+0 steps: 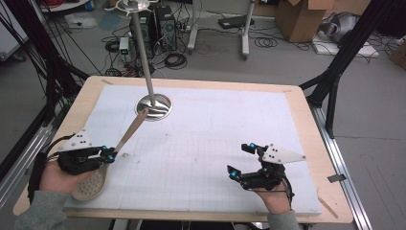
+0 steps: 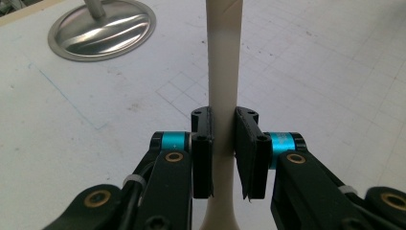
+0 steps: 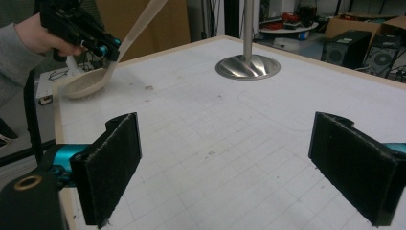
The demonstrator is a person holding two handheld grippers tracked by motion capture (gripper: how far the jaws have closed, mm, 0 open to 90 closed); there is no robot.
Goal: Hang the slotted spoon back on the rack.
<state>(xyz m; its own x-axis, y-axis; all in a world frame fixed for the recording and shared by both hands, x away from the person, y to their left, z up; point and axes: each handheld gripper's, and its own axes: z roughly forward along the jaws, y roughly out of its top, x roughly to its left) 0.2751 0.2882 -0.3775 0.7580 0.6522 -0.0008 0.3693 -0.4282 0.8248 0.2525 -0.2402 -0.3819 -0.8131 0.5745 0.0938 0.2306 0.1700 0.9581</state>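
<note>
Looking over the white table (image 1: pixel 230 143) first: it carries a steel stand (image 1: pixel 154 106), a round base with a pole rising off the top of the high view. Its top is cut off, so whether it bears hooks I cannot tell. Next, the beige slotted spoon (image 1: pixel 125 139). The left gripper (image 2: pixel 223 148) has both pads clamped on the handle near the neck; the bowl lies behind the fingers toward the person's hand, resting at the table's near left corner, and the handle runs out ahead of the fingertips, tilted up toward the stand's base. Over on the other side, the right gripper (image 3: pixel 230 163) hangs idle with jaws spread wide, nothing between them, bare mat ahead of its pads.

The risk, as I judge it: the grip sits close to the bowl on a smooth, narrow handle, so a lift could let the spoon pivot or slide between the pads. The long free end could also knock the pole on a swing.

Hard to make out: the handle's tip, cropped in the left gripper view, and any hanging hole there.
</note>
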